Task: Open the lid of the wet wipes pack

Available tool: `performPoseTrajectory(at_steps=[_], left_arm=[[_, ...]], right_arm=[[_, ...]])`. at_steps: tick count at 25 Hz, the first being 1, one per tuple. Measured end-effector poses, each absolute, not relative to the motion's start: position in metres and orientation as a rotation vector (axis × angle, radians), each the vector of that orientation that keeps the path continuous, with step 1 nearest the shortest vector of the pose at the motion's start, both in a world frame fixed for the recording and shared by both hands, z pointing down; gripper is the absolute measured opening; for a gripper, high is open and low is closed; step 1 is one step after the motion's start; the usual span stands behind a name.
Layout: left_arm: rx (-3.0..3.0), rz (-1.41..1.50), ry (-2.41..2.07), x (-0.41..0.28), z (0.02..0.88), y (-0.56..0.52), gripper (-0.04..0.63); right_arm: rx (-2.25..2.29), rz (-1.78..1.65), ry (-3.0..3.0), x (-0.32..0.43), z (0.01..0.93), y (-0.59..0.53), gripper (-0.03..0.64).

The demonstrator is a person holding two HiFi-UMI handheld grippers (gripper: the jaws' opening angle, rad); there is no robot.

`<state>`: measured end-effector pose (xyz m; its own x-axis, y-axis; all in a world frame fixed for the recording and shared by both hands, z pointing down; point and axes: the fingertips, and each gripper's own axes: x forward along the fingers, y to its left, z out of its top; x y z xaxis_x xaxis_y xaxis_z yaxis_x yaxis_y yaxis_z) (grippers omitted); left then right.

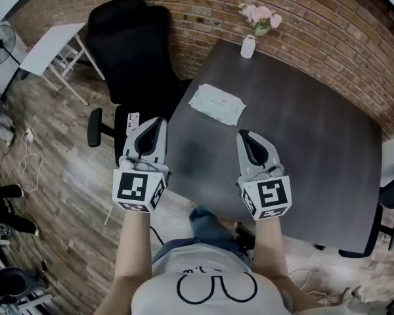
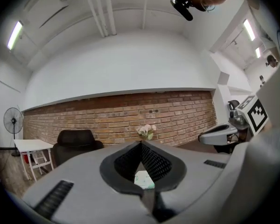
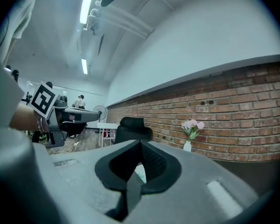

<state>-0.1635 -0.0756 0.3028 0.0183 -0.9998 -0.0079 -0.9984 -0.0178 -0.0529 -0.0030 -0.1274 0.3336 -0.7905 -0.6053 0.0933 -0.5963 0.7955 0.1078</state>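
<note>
Pale green, the wet wipes pack [image 1: 217, 104] lies flat near the left edge of the table [image 1: 315, 143], well apart from the left gripper [image 1: 158, 121] and the right gripper [image 1: 243, 134], both with jaws closed on nothing, so this seems the approach step, and next one gripper must reach the lid.

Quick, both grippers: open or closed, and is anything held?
Left gripper: closed, holding nothing.
Right gripper: closed, holding nothing.
The pale green soft wet wipes pack lies untouched ahead on the dark grey table.
</note>
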Motion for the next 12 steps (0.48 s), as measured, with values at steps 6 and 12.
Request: performPoseTrajectory(at_steps=[6, 12], left_arm=[[-2.326, -0.122, 2.109, -0.17, 0.325, -0.14, -0.002], [-2.441, -0.164, 2.058, -0.163, 0.345, -0.176, -0.002]], right_arm=[[1.035, -0.07, -2.806, -0.013, 0.346, -0.182, -0.002], [1.053, -0.142, -2.727, -0.009, 0.355, -0.209, -0.002]])
